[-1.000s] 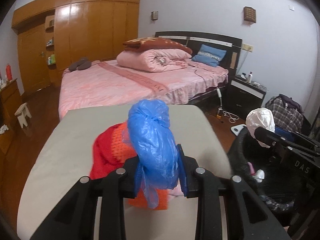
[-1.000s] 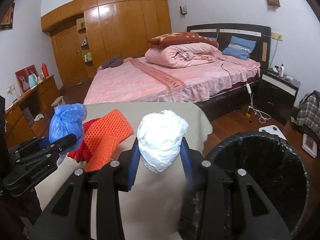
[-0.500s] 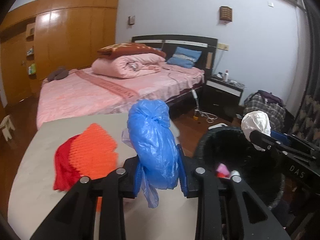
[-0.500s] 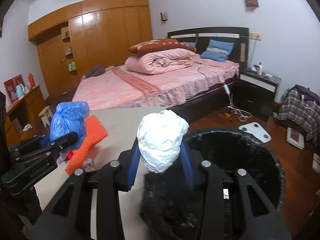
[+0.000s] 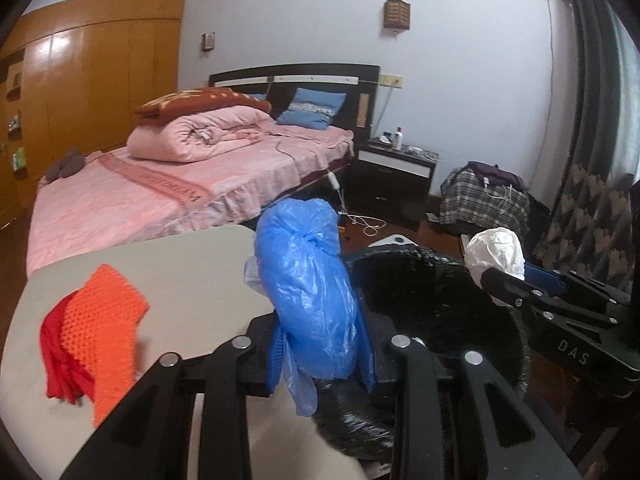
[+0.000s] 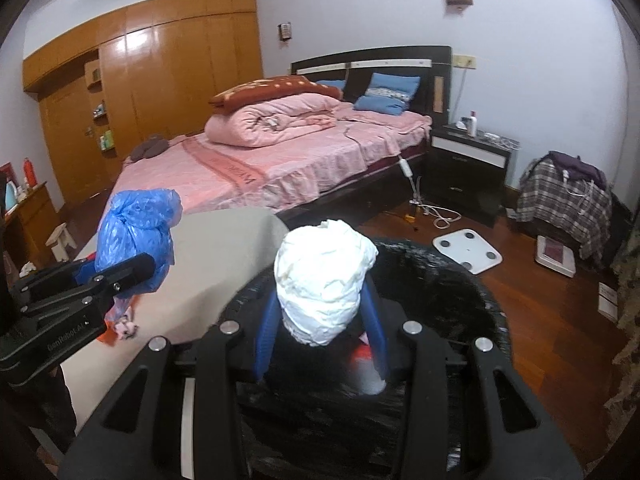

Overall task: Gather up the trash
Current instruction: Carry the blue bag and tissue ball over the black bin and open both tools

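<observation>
The black-lined bin (image 6: 460,280) stands beside my bench (image 5: 192,276). My right tool (image 6: 322,322), clenched on the white wad (image 6: 324,280), hangs over its mouth. My left tool (image 5: 320,346) grips the blue bag (image 5: 308,284) near the rim; its loose tail could snag there or drop outside.

bin mouth (image 6: 460,280): open beneath right tool (image 6: 322,344) | table (image 5: 192,276) edge alongside (orange cloth (image 5: 100,328) well apart)
</observation>
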`<state>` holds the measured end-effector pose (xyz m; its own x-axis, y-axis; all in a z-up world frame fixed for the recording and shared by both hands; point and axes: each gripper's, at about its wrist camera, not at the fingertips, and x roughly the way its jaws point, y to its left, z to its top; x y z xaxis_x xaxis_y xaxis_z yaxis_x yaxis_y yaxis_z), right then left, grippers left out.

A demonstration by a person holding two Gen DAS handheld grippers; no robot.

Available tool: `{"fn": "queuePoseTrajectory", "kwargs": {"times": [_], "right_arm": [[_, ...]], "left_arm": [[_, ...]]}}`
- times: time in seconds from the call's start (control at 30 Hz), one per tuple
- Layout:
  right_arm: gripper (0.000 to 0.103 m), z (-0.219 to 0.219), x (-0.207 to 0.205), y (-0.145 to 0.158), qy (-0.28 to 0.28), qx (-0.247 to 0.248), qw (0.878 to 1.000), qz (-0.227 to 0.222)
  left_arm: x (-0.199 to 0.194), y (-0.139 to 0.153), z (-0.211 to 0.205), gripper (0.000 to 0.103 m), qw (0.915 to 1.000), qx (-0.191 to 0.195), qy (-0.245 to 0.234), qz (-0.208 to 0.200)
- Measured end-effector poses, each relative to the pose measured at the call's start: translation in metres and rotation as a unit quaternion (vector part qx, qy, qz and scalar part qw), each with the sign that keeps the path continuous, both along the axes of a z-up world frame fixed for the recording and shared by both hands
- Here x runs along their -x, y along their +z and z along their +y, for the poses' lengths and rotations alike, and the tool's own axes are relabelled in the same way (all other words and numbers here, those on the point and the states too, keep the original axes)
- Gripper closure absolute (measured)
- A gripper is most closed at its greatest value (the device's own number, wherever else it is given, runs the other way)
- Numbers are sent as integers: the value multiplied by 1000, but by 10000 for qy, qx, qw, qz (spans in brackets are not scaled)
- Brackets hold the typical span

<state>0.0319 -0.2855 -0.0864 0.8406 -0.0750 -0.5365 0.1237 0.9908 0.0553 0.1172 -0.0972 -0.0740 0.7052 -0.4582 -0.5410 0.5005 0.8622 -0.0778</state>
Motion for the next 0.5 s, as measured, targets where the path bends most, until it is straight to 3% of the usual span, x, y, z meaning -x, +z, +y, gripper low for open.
{"fn": "queuePoseTrajectory", "kwargs": {"times": [0.5], "right_arm": [[65,-50,18,-9,-508,59,9987,59]], "left_arm": [[-3,-14,-67,73,9981,-63,-614,62]]}}
